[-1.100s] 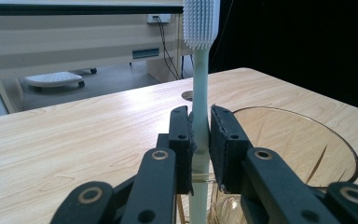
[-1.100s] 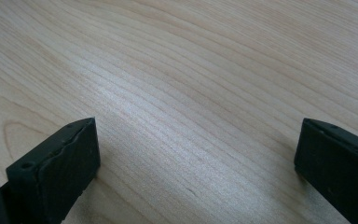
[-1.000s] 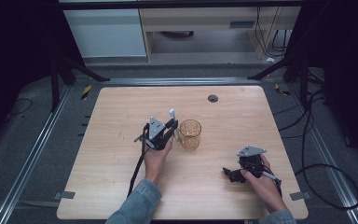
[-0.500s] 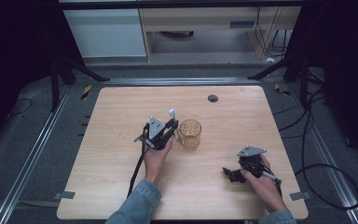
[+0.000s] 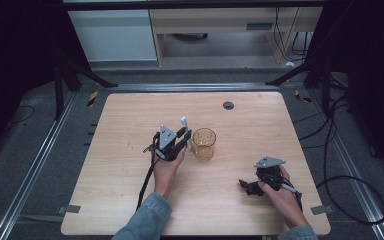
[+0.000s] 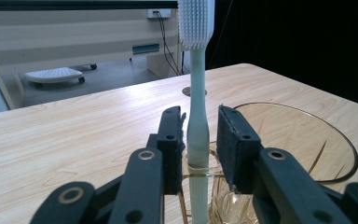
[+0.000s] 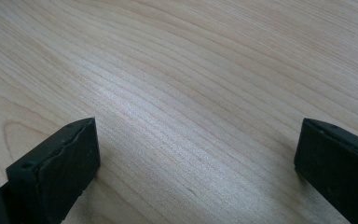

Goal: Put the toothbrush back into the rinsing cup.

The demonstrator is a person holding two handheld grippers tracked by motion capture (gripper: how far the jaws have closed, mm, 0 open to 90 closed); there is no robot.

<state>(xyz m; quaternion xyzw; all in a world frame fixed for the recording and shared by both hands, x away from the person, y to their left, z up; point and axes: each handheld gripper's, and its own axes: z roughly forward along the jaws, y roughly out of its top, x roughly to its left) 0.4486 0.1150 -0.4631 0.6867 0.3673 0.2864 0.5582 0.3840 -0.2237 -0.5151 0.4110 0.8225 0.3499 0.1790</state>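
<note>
Left gripper view is showing the pale green silicone toothbrush standing upright between my left jaws, its bristled head rising above them and its lower handle dropping inside the amber ribbed glass tumbler. My jaws have just been opening: a gap is showing on each side of the handle, so the pads are no longer pressing on it, and the brush is leaning against the tumbler's rim on its own. I am judging that I am letting go so the brush can stay in the glass as in a holder.

High view is placing the tumbler near the middle of the light wooden table, with my left gripper just beside it on its left and the brush head sticking up at the rim. I am holding that gripper low and level so the handle can settle without tipping the glass.

My right gripper is resting well apart, near the table's front right, its jaws spread wide over bare wood and grasping nothing; I am keeping it clear of the work. A small dark round grommet is sitting toward the far edge.
</note>
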